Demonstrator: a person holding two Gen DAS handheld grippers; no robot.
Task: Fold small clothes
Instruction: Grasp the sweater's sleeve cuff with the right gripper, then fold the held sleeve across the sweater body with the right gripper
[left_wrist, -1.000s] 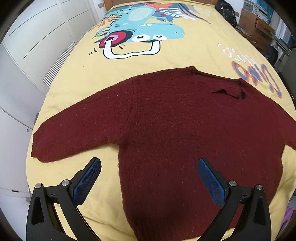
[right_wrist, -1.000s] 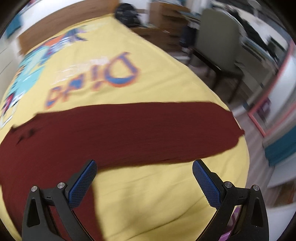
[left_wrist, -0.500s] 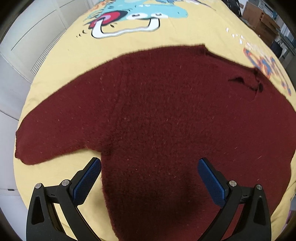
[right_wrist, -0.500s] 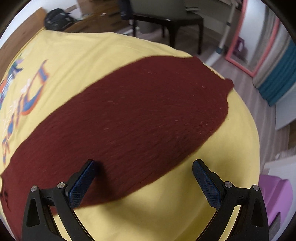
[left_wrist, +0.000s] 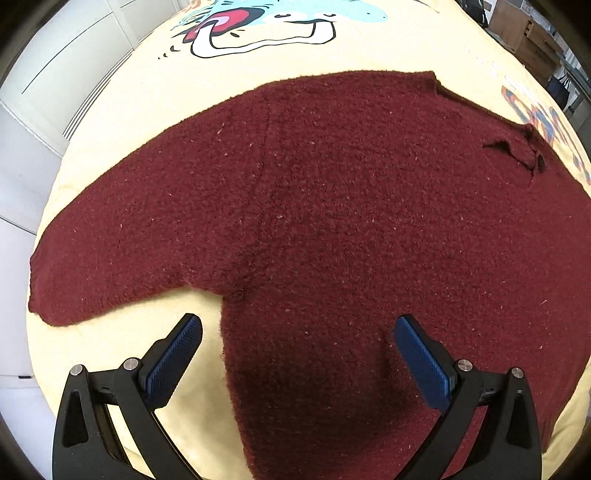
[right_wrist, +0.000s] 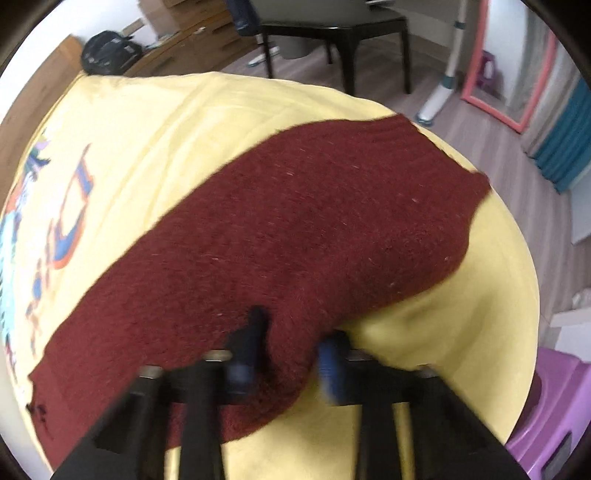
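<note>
- A yellow bedspread (left_wrist: 122, 122) printed with a cartoon creature and orange-and-blue lettering covers the bed and fills most of both wrist views.
- A dark red knitted sweater (left_wrist: 332, 206) lies flat on the bedspread, front down or up cannot be told, with 1 sleeve stretched out toward the bed's edge by white cabinet doors (left_wrist: 55, 74).
- The sweater's other sleeve (right_wrist: 332, 206) runs across the bed's far corner, its ribbed cuff near the edge above a wooden floor (right_wrist: 498, 147).
- The left gripper (left_wrist: 297, 363) hangs over the sweater's side seam below the armpit, its 2 blue-padded jaws spread wide, gripping nothing.
- The right gripper (right_wrist: 291, 354), blurred, has just been closing; its jaws stand narrow, pinching a raised fold of the sleeve near its lower edge.
- A purple plastic stool (right_wrist: 546, 417) stands beside the bed.
</note>
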